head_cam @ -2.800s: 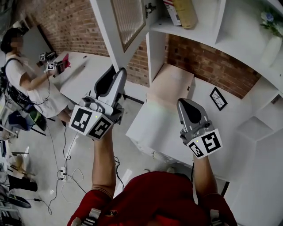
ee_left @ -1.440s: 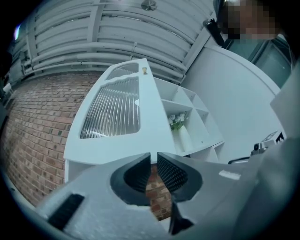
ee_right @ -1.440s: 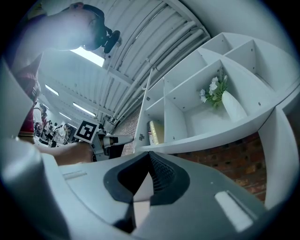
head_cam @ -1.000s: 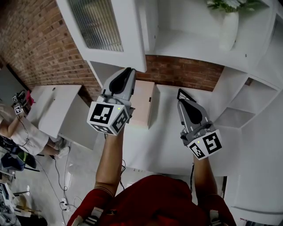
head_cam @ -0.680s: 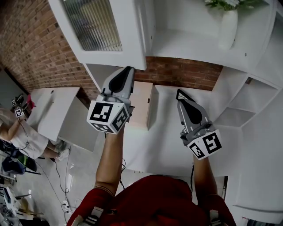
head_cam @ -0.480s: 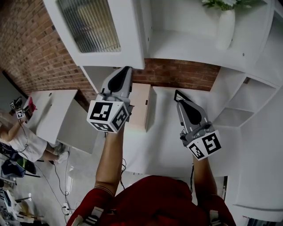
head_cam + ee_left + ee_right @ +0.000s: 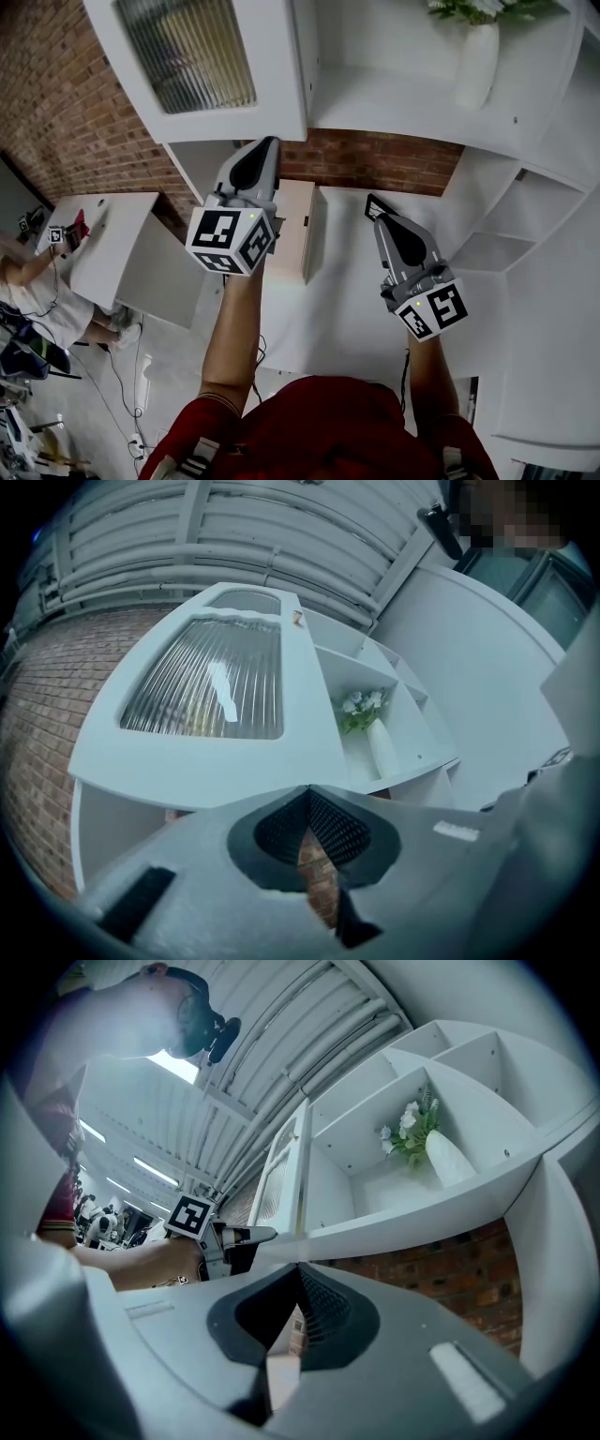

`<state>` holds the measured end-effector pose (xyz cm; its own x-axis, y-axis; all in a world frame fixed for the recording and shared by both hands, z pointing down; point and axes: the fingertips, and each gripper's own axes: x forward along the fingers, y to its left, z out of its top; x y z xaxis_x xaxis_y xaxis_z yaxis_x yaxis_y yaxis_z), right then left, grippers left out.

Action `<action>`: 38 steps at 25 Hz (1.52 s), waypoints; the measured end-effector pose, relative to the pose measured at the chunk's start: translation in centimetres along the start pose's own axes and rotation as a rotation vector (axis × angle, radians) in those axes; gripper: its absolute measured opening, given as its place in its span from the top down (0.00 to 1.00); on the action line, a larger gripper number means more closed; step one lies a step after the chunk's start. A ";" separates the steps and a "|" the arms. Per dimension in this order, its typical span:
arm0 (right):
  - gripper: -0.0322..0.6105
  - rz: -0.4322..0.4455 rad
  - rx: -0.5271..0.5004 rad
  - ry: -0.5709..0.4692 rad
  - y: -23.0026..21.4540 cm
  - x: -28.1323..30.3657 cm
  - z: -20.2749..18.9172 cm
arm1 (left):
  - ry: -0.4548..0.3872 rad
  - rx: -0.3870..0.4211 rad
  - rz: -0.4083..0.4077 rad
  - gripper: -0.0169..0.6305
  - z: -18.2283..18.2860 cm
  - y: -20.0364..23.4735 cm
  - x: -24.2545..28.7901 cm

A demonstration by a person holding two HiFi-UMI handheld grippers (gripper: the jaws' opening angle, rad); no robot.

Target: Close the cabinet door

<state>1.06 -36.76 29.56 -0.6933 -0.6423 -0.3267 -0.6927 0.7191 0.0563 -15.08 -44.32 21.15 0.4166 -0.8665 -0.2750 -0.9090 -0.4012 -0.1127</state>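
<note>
The white cabinet door (image 7: 216,70) with a ribbed glass pane stands swung open to the left of the shelf unit (image 7: 394,98). It fills the left gripper view as the cabinet door (image 7: 216,724) and shows edge-on as the cabinet door (image 7: 281,1185) in the right gripper view. My left gripper (image 7: 269,145) is raised, its tip just below the door's lower edge near the hinge side; whether it touches I cannot tell. Its jaws are shut with nothing between them (image 7: 307,794). My right gripper (image 7: 373,202) hangs lower to the right, over the counter, shut and empty (image 7: 298,1267).
A white vase with flowers (image 7: 478,56) stands in the open shelf right of the door. A small pale wooden cabinet (image 7: 295,230) sits on the white counter (image 7: 328,319) against the brick wall (image 7: 375,159). A person (image 7: 28,272) stands by a white table (image 7: 112,244) at the left.
Since the oldest frame the view has swung from the counter up to the shelf unit. Over the last second both grippers drifted slightly, and the left one stayed under the door's lower edge.
</note>
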 end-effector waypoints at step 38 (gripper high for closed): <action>0.93 -0.029 0.003 0.011 0.5 1.5 -0.7 | -0.005 0.016 -0.061 0.97 -0.4 0.5 1.0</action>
<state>-0.43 -37.57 29.79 -0.6753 -0.6658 -0.3174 -0.7118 0.7010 0.0438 -15.14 -45.51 21.22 0.4716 -0.8390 -0.2716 -0.8818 -0.4488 -0.1448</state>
